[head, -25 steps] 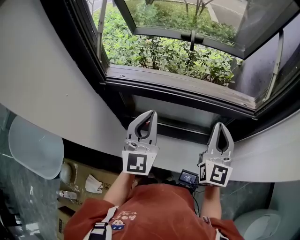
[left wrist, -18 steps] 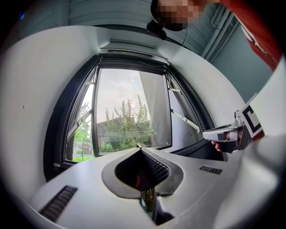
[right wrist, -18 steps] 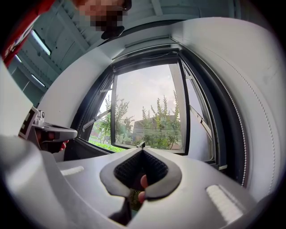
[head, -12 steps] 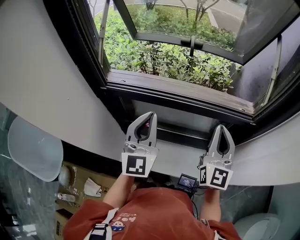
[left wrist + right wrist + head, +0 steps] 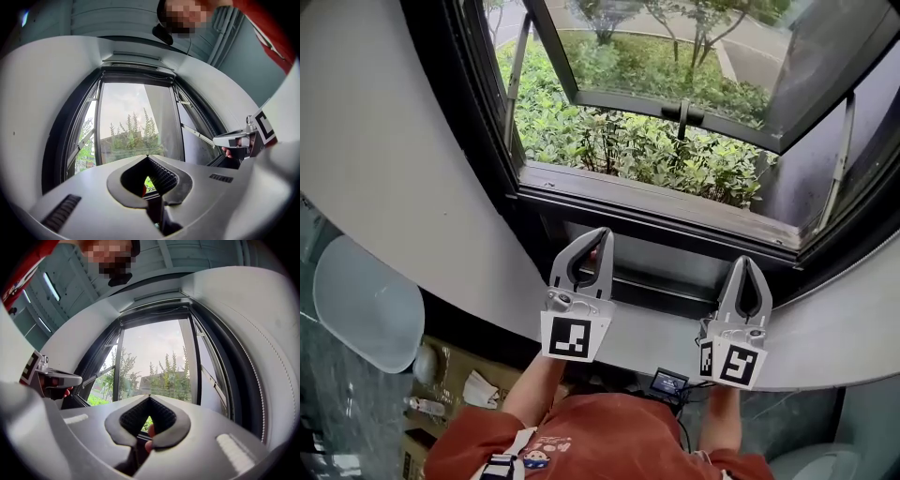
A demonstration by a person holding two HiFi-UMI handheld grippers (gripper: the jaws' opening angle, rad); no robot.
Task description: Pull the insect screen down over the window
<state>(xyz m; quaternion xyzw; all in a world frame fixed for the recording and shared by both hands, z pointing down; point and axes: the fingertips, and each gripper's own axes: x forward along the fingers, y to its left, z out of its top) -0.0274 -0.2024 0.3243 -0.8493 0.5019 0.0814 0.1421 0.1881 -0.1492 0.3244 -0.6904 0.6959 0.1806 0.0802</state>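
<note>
Head view: grippers [image 5: 600, 236] [image 5: 747, 263] upright before window [image 5: 675, 208]

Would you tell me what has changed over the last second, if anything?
The head view tipped up slightly, showing more trees outside. Nothing was taken hold of or let go. The left gripper and right gripper stay shut and empty, side by side before the window sill.

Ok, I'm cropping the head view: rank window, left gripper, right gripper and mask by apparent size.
1. window.
2. left gripper and right gripper, about alike; the left looks slightly bigger, maybe only nearer.
3. mask, smallest.
</note>
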